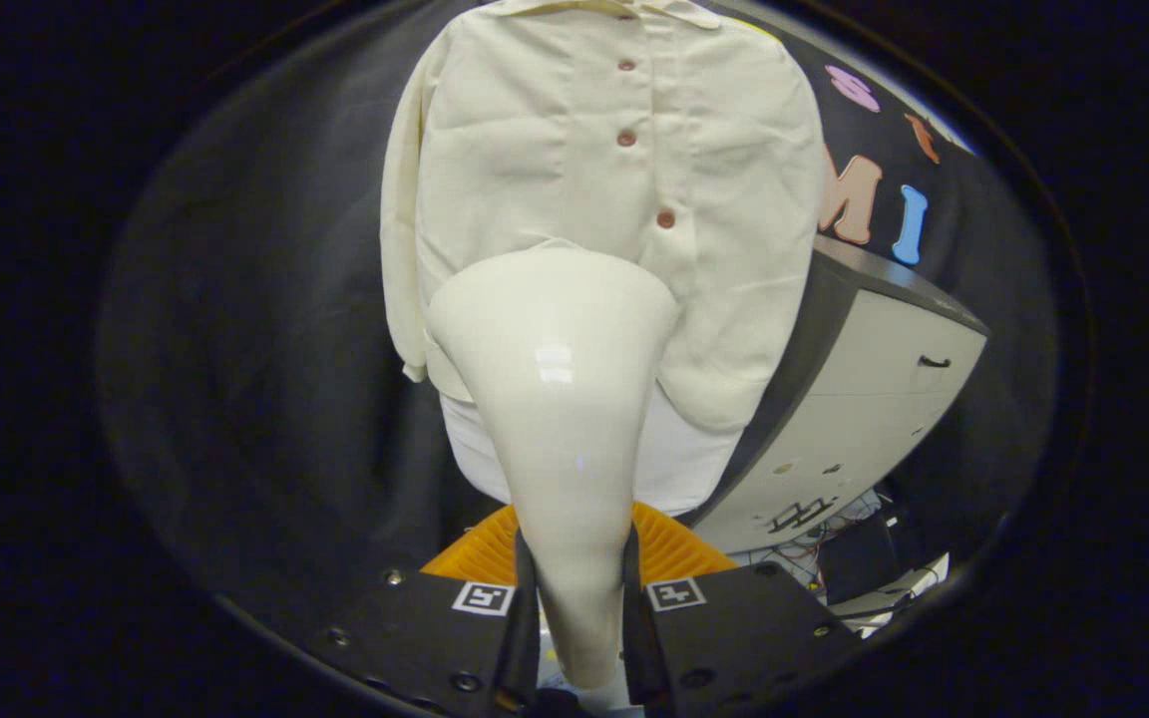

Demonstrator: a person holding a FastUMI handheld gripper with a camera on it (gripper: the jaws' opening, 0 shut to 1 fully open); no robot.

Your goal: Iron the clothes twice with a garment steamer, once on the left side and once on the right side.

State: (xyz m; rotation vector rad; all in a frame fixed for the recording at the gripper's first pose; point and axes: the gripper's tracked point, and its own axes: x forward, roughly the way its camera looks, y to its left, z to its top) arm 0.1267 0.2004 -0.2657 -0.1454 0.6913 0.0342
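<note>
A cream button-up shirt (pixel 574 150) hangs flat against the black booth wall, its brown buttons running down the middle. My gripper (pixel 577 588) is shut on the handle of a cream garment steamer (pixel 560 399), both fingers pressing its narrow stem. The steamer's wide head rises ahead of the fingers and lies over the shirt's lower front, left of the button line. Whether the head touches the cloth I cannot tell. A white layer (pixel 679 459) shows below the shirt's hem.
A grey-and-white cabinet (pixel 854 409) with a small dark handle stands to the right of the shirt, close to its hem. Loose cables and dark items (pixel 854 558) lie below the cabinet. Black cloth (pixel 265 349) covers the wall left of the shirt.
</note>
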